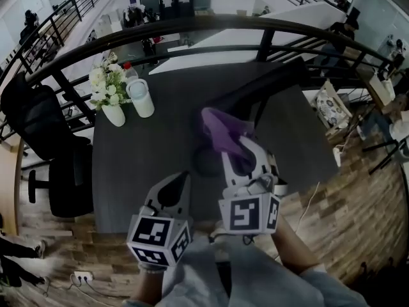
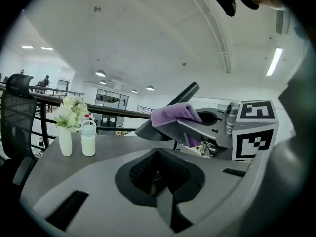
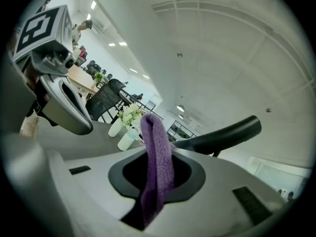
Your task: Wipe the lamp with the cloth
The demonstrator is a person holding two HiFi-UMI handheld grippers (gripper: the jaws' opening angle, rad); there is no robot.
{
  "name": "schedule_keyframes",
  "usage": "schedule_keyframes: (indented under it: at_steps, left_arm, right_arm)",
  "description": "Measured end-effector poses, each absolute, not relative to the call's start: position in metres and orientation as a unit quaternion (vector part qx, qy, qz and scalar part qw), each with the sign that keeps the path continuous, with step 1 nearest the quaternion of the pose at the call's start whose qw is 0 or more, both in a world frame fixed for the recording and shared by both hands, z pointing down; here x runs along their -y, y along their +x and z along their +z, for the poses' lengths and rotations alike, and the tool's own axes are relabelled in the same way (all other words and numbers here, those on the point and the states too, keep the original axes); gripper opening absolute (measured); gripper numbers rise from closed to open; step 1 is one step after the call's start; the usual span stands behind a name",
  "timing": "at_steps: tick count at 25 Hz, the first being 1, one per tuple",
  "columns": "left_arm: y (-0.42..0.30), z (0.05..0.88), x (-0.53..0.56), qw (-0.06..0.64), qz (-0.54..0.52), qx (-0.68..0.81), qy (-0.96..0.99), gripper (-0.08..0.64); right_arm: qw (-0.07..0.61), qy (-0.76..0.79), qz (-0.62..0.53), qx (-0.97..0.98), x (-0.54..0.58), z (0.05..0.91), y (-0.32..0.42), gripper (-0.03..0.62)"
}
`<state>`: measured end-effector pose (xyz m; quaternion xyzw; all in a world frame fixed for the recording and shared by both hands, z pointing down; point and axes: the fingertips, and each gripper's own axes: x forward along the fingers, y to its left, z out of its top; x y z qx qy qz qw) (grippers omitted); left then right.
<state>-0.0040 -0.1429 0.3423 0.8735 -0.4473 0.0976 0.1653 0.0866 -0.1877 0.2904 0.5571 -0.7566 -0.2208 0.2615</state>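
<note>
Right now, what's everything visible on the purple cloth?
The purple cloth looks like soft, fuzzy microfibre, bunched into a thick folded strip. It is clamped between the jaws of the right gripper. A rounded fold stands up past the fingertips, and a tail hangs back into the jaw opening. It is held off the dark table. In the left gripper view it sits against the head of the black lamp, though actual contact cannot be confirmed.

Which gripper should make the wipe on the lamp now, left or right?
Right, probably: the right gripper holds the purple cloth in shut jaws, close to the lamp; the left gripper is empty with jaws together.
</note>
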Motion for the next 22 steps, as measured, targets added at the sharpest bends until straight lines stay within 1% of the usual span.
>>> schedule_keyframes:
  at_steps: [7, 17, 22]
  left_arm:
    - [0.019, 0.341, 0.144, 0.161, 0.100, 0.426, 0.885, 0.014]
    - [0.039, 0.342, 0.148, 0.161, 0.100, 0.410, 0.892, 0.014]
    - [0.047, 0.343, 0.147, 0.160, 0.102, 0.408, 0.893, 0.014]
  right_arm:
    - [0.254, 0.597, -0.204, 0.733, 0.177, 0.287, 0.130, 0.057]
    - [0.268, 0.652, -0.179, 0.686, 0.179, 0.283, 0.200, 0.057]
    - [0.243, 0.680, -0.155, 0.674, 0.184, 0.272, 0.235, 0.057]
